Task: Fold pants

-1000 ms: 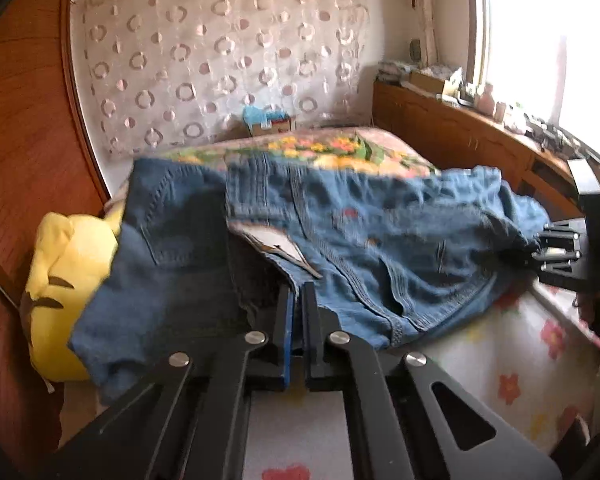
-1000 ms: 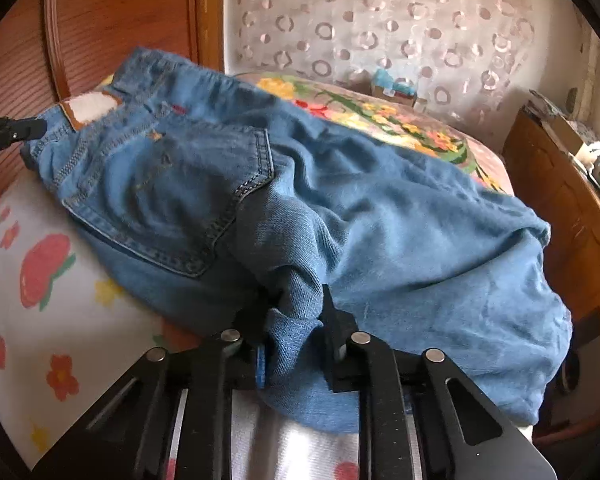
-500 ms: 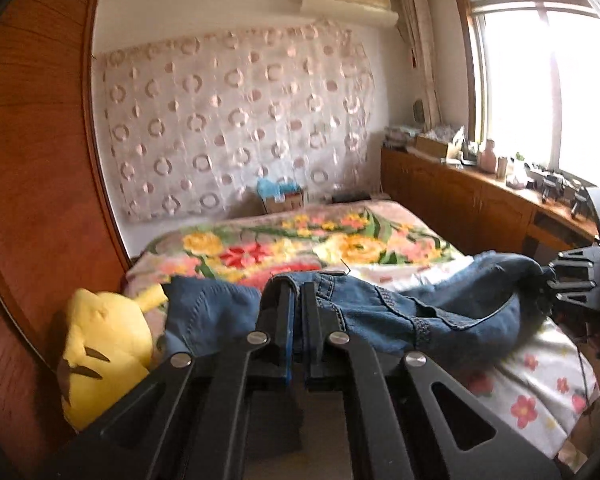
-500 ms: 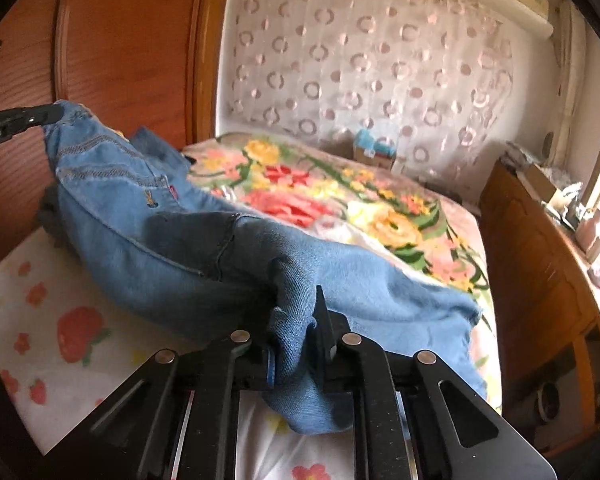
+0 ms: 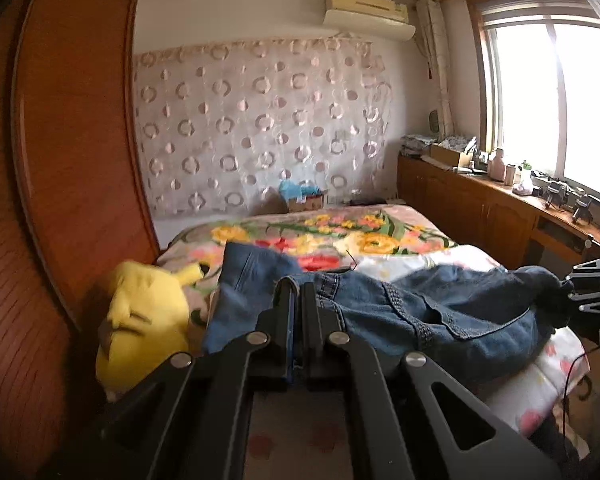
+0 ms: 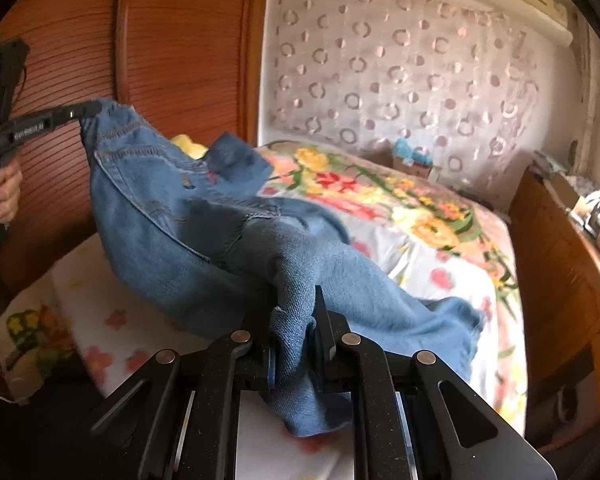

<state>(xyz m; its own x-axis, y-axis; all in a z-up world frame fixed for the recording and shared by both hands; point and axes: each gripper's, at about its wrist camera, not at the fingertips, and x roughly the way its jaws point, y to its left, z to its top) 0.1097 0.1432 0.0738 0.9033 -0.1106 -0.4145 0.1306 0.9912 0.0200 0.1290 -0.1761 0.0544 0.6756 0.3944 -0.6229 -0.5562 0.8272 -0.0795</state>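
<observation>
Left wrist view looked low along its gripper's fingers, close over the jeans (image 5: 420,320), down the bed (image 5: 340,236) toward the curtained wall (image 5: 260,128). Right wrist view faced the same wall from the bed's opposite side. Both views shared jeans, bed and curtain.

I'm working in a home bedroom: a floral-quilted bed (image 5: 340,240) ahead at twelve o'clock, a wooden wardrobe (image 5: 72,152) at nine, a window (image 5: 548,100) at two, an air conditioner (image 5: 368,8) overhead.
</observation>
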